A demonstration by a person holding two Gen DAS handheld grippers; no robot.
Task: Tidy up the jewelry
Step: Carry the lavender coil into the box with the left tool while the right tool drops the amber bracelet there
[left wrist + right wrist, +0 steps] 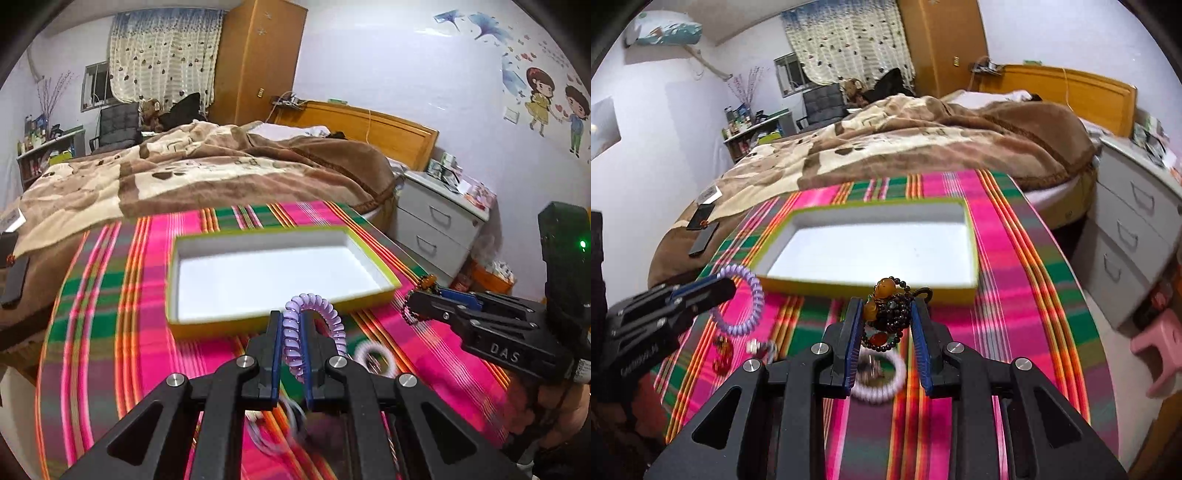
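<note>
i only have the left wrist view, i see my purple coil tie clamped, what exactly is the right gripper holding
Observer: The right gripper is shut on a dark beaded bracelet with amber beads.
Operator: anything left on the cloth under it
Observer: Yes, a pale pink coil tie lies on the cloth below its fingers.
Operator: anything else i cant see
Observer: A red-orange piece lies on the cloth below the left gripper, near the cloth's left edge.
Operator: box got anything in it
Observer: The yellow-rimmed box shows only its bare white floor.
</note>
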